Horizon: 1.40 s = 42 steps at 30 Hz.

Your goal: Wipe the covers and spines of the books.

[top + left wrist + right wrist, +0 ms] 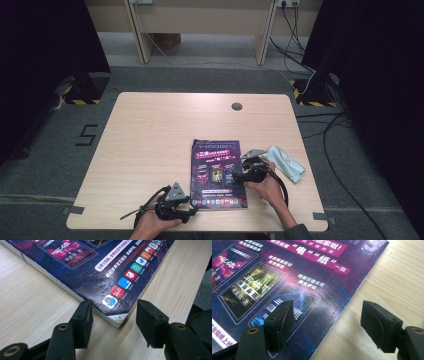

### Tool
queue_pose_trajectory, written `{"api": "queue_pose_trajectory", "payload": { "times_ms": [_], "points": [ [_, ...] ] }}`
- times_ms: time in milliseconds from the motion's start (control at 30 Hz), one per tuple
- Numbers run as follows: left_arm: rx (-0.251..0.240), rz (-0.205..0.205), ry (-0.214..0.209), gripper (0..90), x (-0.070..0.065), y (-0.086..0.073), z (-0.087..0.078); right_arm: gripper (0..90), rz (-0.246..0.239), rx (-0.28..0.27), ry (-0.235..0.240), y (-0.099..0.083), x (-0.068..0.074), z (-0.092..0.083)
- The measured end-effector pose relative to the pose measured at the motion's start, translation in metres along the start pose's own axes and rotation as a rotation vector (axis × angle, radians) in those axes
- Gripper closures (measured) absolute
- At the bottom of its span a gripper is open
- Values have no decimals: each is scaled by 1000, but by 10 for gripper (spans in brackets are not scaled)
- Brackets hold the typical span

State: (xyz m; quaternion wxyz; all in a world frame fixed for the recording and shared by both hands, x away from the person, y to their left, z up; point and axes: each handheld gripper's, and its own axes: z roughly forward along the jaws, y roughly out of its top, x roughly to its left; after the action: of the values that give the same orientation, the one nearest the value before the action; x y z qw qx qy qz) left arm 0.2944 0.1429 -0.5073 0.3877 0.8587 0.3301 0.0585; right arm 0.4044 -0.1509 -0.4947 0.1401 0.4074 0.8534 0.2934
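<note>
Two sets of jaws gaping, unclamped, left gripper [113, 312] straddling magazine [218, 174] corner, right gripper [327, 317] astride its edge; risk of glossy cover slipping, pages fanning, magazine skidding across table [150, 130].

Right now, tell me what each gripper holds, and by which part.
Nothing held. Left gripper straddles the magazine's near corner, fingers open; right gripper straddles its side edge, open.

Both forearms come in low. Left gripper [192, 212] sits at the magazine's [218, 173] near left corner, jaws apart around that corner. Right gripper [239, 176] is at its right edge, jaws wide, one over the cover, one off it.
</note>
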Motion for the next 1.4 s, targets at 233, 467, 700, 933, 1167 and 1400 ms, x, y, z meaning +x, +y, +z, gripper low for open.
{"api": "queue_pose_trajectory", "payload": {
  "times_ms": [233,467,700,933,1167,1400],
  "points": [
    [-54,-19,25,292,5,3,-5,291,35,-48,-12,3,-10,-14],
    [-74,-70,64,252,19,2,-13,252,54,-131,-37,1,-33,-42],
    [-75,-96,112,228,29,0,-16,262,83,-146,-104,-4,-53,-57],
    [-70,-110,151,225,40,-3,-19,327,117,-133,-165,-14,-75,-66],
    [-63,-116,150,218,42,-3,-18,375,165,-103,-223,-27,-95,-70],
    [-55,-116,154,214,42,-4,-17,405,184,-75,-235,-39,-110,-68]
  ]
}}
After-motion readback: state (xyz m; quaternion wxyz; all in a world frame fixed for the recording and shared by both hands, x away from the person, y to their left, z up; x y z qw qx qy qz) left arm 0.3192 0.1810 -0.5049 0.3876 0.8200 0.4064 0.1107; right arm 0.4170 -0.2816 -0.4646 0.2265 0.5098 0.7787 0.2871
